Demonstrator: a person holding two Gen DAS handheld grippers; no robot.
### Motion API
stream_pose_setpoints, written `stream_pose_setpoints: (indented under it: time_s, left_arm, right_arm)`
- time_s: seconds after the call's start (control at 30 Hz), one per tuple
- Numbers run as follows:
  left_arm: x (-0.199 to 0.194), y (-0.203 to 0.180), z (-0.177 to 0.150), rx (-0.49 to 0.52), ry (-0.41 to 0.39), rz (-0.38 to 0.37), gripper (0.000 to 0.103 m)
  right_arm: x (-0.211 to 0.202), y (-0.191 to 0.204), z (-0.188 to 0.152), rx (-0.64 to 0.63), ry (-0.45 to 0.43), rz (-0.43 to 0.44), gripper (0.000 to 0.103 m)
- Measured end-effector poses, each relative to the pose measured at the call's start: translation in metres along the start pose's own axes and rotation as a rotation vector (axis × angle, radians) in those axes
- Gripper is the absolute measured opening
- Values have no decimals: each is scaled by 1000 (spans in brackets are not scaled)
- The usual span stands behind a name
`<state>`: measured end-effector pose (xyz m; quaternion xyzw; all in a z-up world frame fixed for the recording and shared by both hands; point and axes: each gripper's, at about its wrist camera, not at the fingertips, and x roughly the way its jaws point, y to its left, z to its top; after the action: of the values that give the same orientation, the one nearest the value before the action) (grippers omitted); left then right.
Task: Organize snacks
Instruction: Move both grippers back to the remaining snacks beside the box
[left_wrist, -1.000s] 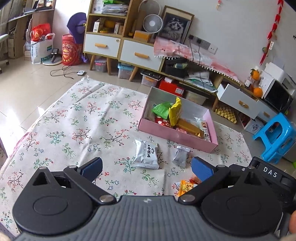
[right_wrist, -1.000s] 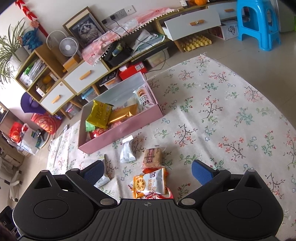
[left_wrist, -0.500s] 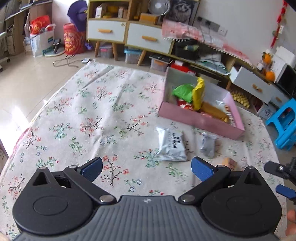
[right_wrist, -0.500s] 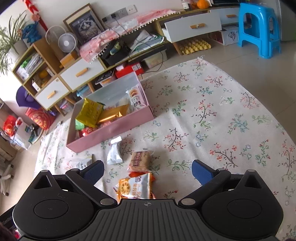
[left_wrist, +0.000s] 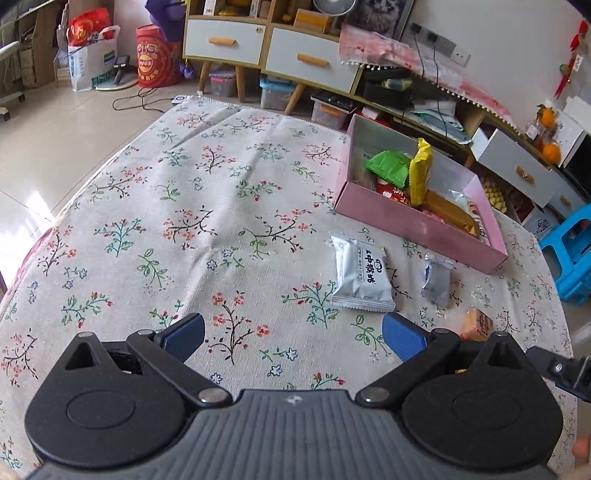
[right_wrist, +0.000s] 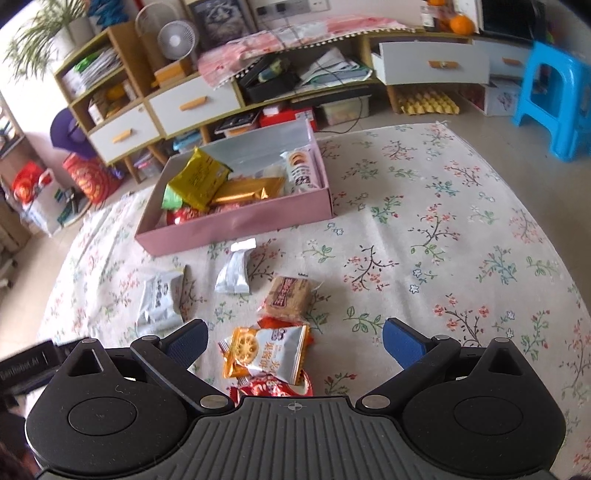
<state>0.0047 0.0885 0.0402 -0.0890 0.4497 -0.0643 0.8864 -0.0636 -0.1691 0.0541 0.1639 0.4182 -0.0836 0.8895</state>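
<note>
A pink box (left_wrist: 413, 221) (right_wrist: 236, 221) holds several snack packets, among them a yellow one (left_wrist: 421, 173) (right_wrist: 197, 177) and a green one (left_wrist: 388, 168). On the floral cloth in front of it lie a white packet (left_wrist: 362, 275) (right_wrist: 159, 295), a small silver packet (left_wrist: 436, 275) (right_wrist: 232, 271), a brown biscuit packet (right_wrist: 288, 295) (left_wrist: 476, 325), and an orange-and-white packet (right_wrist: 266, 350) on a red one (right_wrist: 273, 387). My left gripper (left_wrist: 293, 336) is open and empty, above the cloth left of the white packet. My right gripper (right_wrist: 293, 338) is open and empty, over the orange-and-white packet.
The floral cloth (left_wrist: 184, 221) covers a round table. Behind it stand low cabinets with drawers (left_wrist: 306, 61) (right_wrist: 195, 101). A blue stool (left_wrist: 569, 251) (right_wrist: 554, 96) stands at the right. The other gripper shows at the frame edge in the left wrist view (left_wrist: 561, 369).
The left gripper has pulled back and to the left, so the box and packets sit further right in its view. The right gripper has dropped and come closer to the loose packets. Both stay open.
</note>
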Motion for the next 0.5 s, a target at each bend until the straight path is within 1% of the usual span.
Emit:
stream_pose_setpoints:
  time_s: [0.13,0.33,0.5]
  left_arm:
    - [0,4,-1,-7,3,5,102]
    - [2,5,-1,-10,8,2,102]
    - [-2,6,-2,-7,7,-15,103]
  right_arm:
    - [5,-3,-4,-14,20,-10,102]
    - [10,-12,-11,-2,42,9,102]
    - [12,-22,-20,3,49,9,102]
